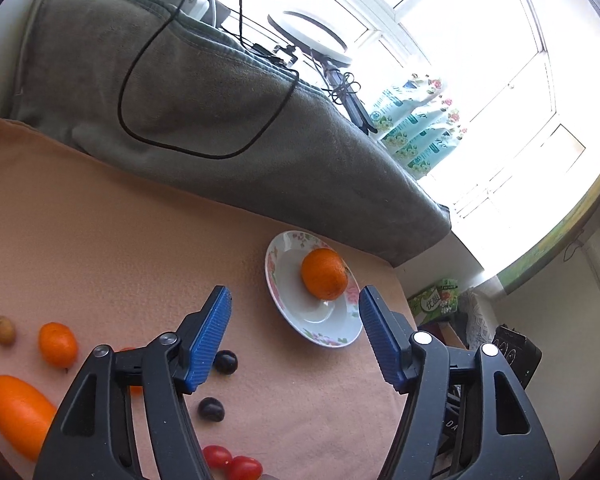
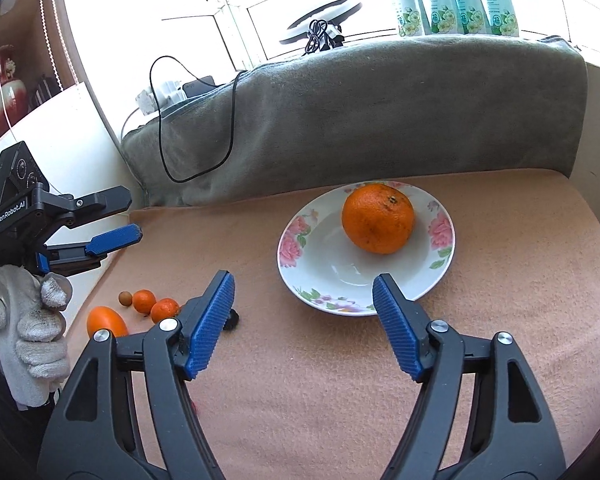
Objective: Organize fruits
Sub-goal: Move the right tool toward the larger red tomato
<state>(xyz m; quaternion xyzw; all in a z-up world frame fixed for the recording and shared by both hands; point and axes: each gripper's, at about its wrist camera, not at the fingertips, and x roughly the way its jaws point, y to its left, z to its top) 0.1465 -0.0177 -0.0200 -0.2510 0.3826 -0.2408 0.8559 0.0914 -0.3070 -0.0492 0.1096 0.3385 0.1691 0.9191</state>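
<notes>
1 large orange (image 1: 324, 273) sits in the floral plate (image 1: 288, 312), seen from my left wrist at 1 o'clock of my left tongs (image 1: 294, 304); jaws spread, nothing between. 2 dark plums (image 1: 225, 361) and 2 cherry tomatoes (image 1: 232, 462) lie near 7 o'clock.

Right wrist: my right tongs (image 2: 303, 290) spread, empty; orange at 1 o'clock. Small citrus (image 2: 144, 301) at 9 o'clock, below my gloved left hand (image 2: 32, 332).

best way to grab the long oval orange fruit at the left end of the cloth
Grip the oval orange fruit across its narrow middle, coming from above. It lies flat on the cloth, long axis sideways, so its short width probably fits the open left gripper best.
</notes>
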